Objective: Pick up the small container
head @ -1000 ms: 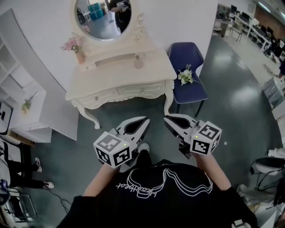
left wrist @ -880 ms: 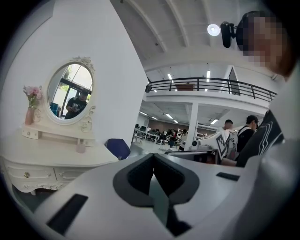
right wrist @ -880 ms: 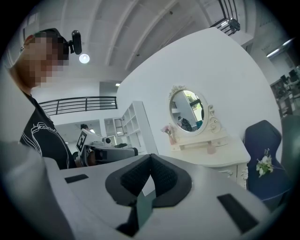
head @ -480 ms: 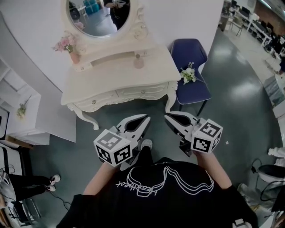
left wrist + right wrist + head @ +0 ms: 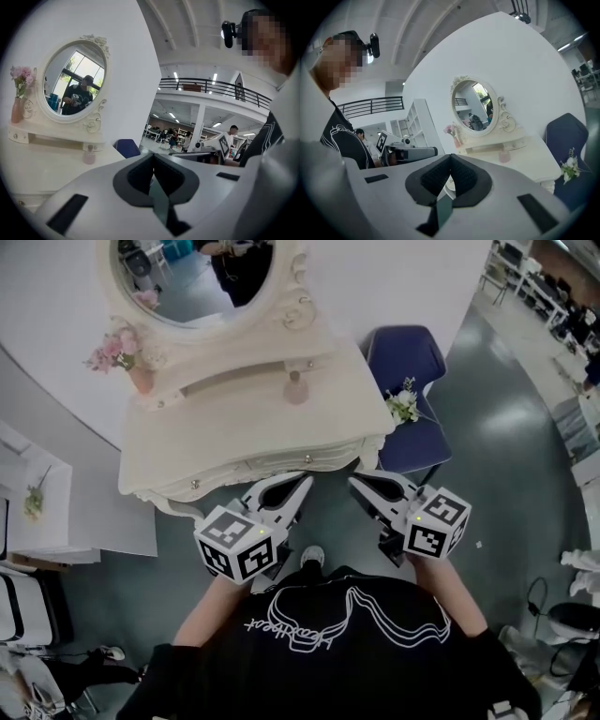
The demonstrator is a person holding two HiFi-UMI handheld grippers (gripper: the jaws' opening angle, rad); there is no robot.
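Note:
The small container is a pale pink bottle [image 5: 296, 388] standing upright on the cream dressing table [image 5: 216, 442], below the oval mirror [image 5: 192, 277]. It also shows small in the left gripper view [image 5: 89, 154] and in the right gripper view [image 5: 504, 155]. My left gripper [image 5: 302, 484] and right gripper [image 5: 356, 486] hover side by side at the table's front edge, well short of the bottle. Both are shut with nothing between their jaws, as the left gripper [image 5: 152, 161] and the right gripper [image 5: 450, 165] show in their own views.
A pink vase of flowers [image 5: 131, 367] stands at the table's back left. A blue chair [image 5: 410, 367] with a white bouquet [image 5: 404, 405] on it sits right of the table. A white shelf unit [image 5: 42, 498] stands at the left. Dark grey floor lies around.
The person has stepped toward the dressing table: it now looms larger and nearer, and both grippers have reached its front edge. The jaws stay shut.

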